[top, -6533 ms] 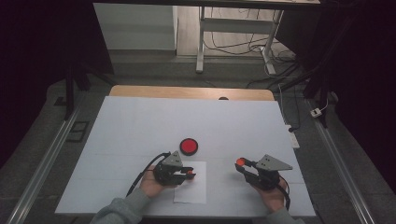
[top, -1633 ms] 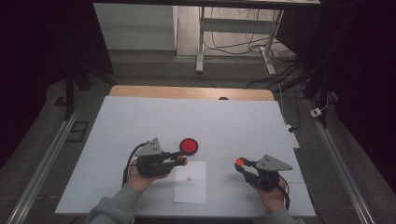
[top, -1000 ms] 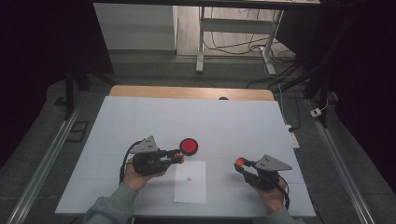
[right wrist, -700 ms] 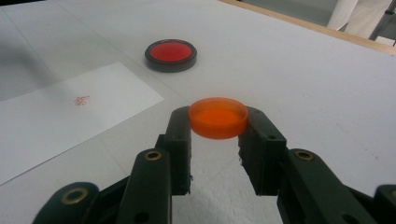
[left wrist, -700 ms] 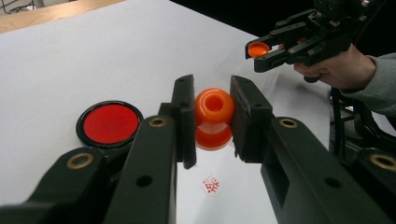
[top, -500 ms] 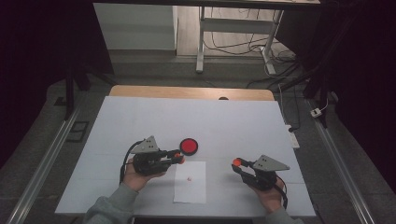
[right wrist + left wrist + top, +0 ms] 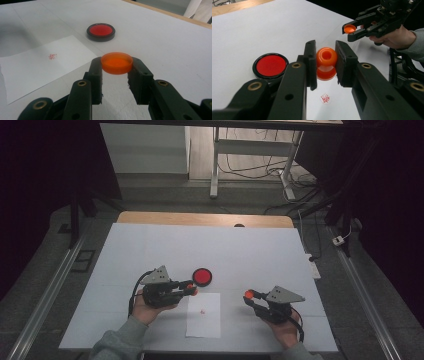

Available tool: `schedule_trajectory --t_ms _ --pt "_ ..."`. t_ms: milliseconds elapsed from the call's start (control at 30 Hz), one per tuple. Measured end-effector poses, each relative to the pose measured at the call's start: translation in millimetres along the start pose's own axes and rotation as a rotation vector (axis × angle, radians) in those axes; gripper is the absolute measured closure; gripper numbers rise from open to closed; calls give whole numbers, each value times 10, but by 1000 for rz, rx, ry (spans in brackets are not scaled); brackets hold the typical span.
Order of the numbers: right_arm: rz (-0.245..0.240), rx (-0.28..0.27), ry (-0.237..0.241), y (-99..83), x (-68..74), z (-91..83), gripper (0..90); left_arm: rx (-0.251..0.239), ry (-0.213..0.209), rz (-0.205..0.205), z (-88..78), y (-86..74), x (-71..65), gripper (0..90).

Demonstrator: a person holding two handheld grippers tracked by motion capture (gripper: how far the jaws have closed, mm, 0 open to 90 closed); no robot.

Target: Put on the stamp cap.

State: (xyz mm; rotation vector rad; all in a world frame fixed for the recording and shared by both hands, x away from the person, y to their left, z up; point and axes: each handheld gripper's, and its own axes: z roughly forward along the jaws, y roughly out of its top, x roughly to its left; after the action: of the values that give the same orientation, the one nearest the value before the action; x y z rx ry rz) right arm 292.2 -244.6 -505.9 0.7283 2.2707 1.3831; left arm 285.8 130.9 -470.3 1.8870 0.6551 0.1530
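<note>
Orange stamp (image 7: 326,63) pinched tight between the left claw (image 7: 325,65), up over the paper (image 7: 204,314) near the red pad (image 7: 202,276), orange cap (image 7: 116,62) squeezed in the right claw (image 7: 115,75) off beside the paper's other edge.

Red stamp mark (image 7: 325,99) on paper sheet (image 7: 202,325), too small/blurred to read; no other text.

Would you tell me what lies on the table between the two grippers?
In the high view, a white paper sheet with a small red stamp mark lies between the left gripper and right gripper.
</note>
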Motion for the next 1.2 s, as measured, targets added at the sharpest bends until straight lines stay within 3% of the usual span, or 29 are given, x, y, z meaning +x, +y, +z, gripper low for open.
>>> schedule_trajectory --t_ms 600,1200 --pt "-17 -1 40 77 121 146 646 -1 0 0 15 3 -10 721" --pt "-48 -3 106 202 331 368 646 8 1 -5 56 2 -16 722"
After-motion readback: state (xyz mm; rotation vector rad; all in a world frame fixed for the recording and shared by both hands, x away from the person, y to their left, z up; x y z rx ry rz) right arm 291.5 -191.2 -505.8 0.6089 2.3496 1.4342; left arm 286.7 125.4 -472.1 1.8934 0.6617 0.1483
